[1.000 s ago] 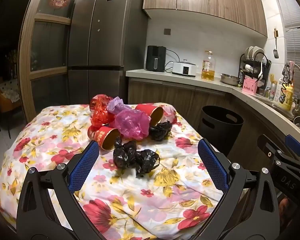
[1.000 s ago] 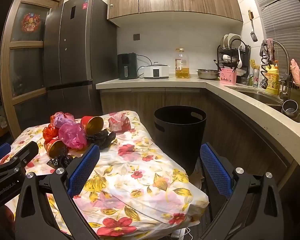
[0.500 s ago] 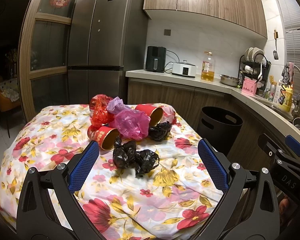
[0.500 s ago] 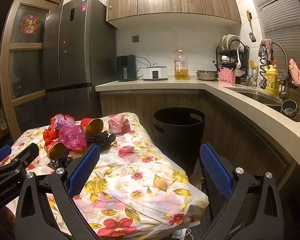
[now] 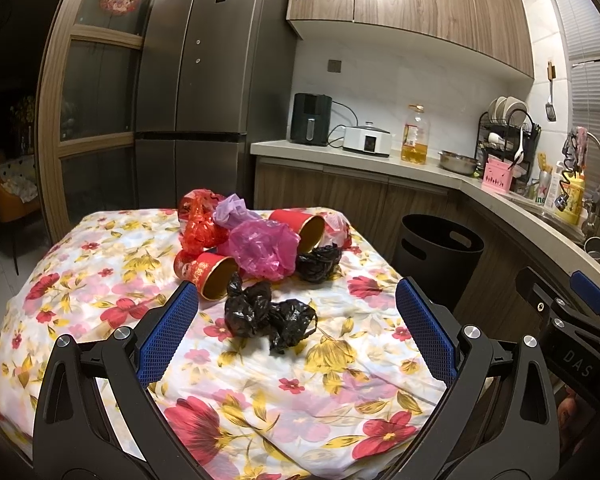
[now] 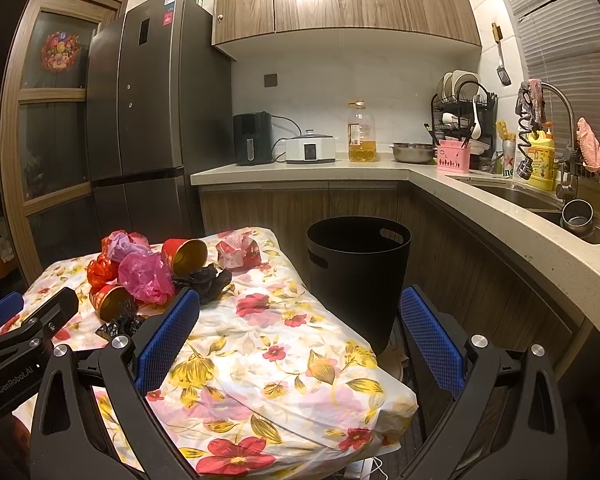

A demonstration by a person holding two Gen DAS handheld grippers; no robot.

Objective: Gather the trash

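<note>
The left gripper [image 5: 296, 334] has its fingers spread wide, empty and touching nothing, framing a crumpled black bag [image 5: 269, 316] on the floral cloth [image 5: 332, 392]. Beyond that bag lie a pink bag [image 5: 262, 254], two red cups [image 5: 206, 274], a second black bag [image 5: 318, 262] and red wrappers. The right gripper [image 6: 300, 334] is likewise wide apart and empty, seemingly above the cloth's near corner. The black bin [image 6: 358, 276] stands just right of the cloth.
</note>
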